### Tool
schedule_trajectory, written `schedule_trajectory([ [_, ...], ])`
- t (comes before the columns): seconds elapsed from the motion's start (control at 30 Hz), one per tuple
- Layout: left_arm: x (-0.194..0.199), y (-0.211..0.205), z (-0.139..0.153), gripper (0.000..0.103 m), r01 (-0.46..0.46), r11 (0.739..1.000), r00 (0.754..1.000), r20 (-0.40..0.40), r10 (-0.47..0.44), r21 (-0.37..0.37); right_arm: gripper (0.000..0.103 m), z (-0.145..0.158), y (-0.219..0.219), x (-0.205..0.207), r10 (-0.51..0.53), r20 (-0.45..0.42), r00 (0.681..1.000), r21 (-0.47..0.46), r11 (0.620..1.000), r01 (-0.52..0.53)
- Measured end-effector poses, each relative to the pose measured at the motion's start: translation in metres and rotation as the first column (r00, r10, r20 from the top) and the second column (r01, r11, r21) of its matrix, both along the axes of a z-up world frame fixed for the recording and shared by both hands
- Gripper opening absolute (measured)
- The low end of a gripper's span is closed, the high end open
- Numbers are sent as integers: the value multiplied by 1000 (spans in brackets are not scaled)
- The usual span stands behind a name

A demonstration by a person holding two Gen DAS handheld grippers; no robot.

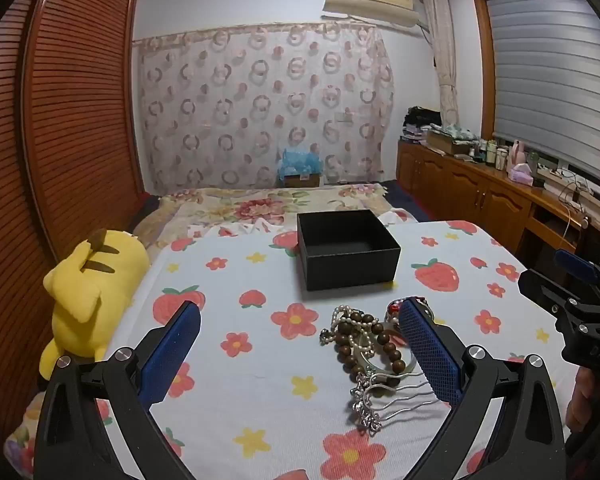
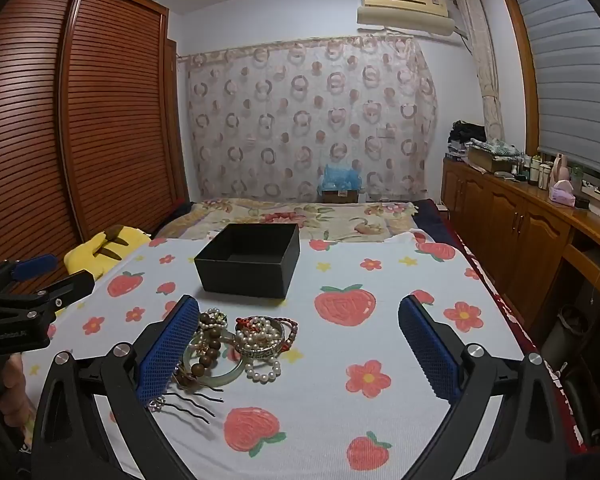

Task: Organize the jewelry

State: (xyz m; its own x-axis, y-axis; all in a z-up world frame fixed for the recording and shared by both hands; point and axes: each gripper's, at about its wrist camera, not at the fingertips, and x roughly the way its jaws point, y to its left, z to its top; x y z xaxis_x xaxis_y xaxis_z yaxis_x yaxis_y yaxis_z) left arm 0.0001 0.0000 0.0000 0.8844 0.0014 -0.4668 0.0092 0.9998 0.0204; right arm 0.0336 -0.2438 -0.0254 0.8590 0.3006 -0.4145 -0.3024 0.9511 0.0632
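Note:
A pile of jewelry [image 1: 370, 350] lies on the strawberry-print cloth [image 1: 260, 320]: a brown wooden bead bracelet [image 1: 380, 340], white pearl strands [image 2: 260, 340], a pale green bangle [image 2: 220, 372], a red braided cord [image 2: 290, 326] and a silver hair comb [image 1: 396, 398]. An open, empty black box [image 1: 346, 248] stands beyond the pile; it also shows in the right wrist view [image 2: 252, 262]. My left gripper [image 1: 300, 350] is open, the pile by its right finger. My right gripper [image 2: 300, 350] is open, the pile by its left finger. Both hold nothing.
A yellow plush toy [image 1: 94, 292] lies at the cloth's left edge. A floral bedspread [image 2: 300, 216] lies beyond the box. A louvred wooden wardrobe [image 1: 72, 120] stands left; a wooden cabinet [image 2: 520, 220] with bottles runs along the right.

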Motion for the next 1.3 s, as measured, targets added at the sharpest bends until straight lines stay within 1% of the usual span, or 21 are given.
schedule_trajectory([
  [0.63,5,1,-1,96,1,1000,1000,1,-1,-2,101,1,0,-1,-1,1,1000,0,1000,1],
  [0.7,0,0,0,96,1,1000,1000,6,-1,1,101,1,0,-1,0,1,1000,1,1000,0],
  [1.3,0,0,0,96,1,1000,1000,7,-1,-1,101,2,-1,-1,-1,3,1000,3,1000,1],
])
